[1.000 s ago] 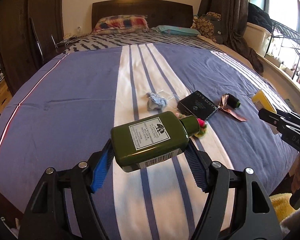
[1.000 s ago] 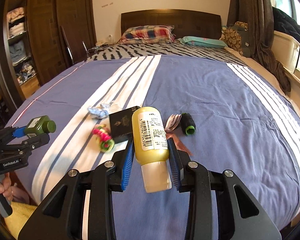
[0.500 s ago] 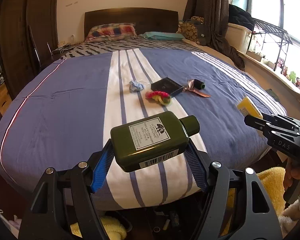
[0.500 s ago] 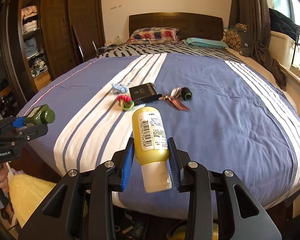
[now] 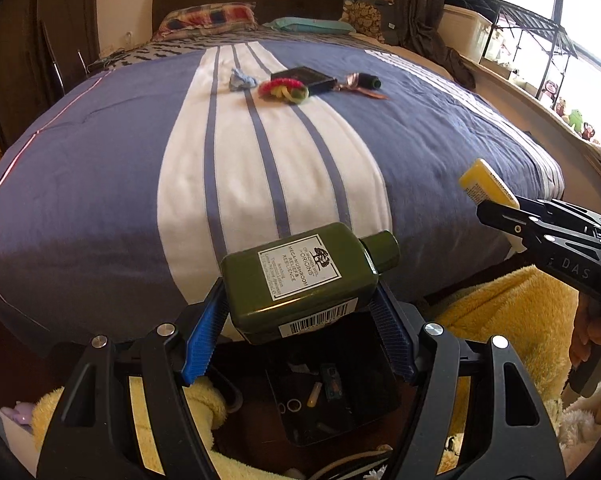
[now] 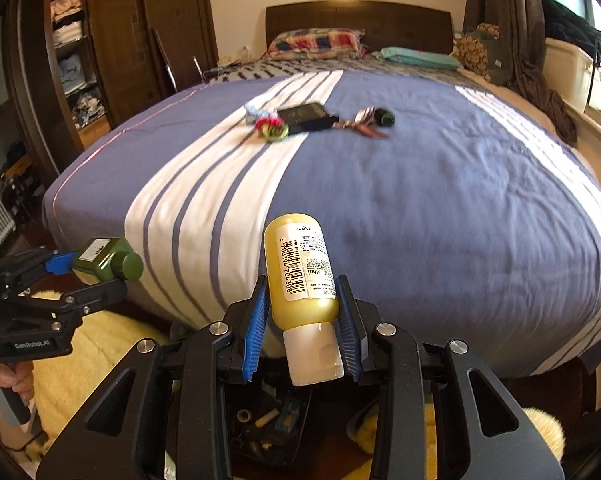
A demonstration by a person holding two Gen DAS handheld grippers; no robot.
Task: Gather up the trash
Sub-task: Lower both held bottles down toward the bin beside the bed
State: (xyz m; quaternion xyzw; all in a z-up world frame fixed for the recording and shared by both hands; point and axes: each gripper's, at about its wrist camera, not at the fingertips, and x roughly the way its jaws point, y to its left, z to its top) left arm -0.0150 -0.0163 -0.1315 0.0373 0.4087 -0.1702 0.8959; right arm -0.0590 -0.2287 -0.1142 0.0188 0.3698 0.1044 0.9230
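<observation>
My left gripper is shut on a dark green bottle with a white label, held sideways off the foot of the bed, above a black bin on the floor. My right gripper is shut on a yellow bottle with a white cap, held above the same black bin. On the bed lie a blue wad, a pink and green ring, a black box, a brown wrapper and a dark spool.
The blue and white striped bed fills the view ahead. Yellow fluffy rugs lie on the floor around the bin. A wardrobe stands left; a window ledge with a rack runs right.
Both grippers have pulled back from the bed and lowered with their bottles. The bin on the floor has come into view beneath them.
</observation>
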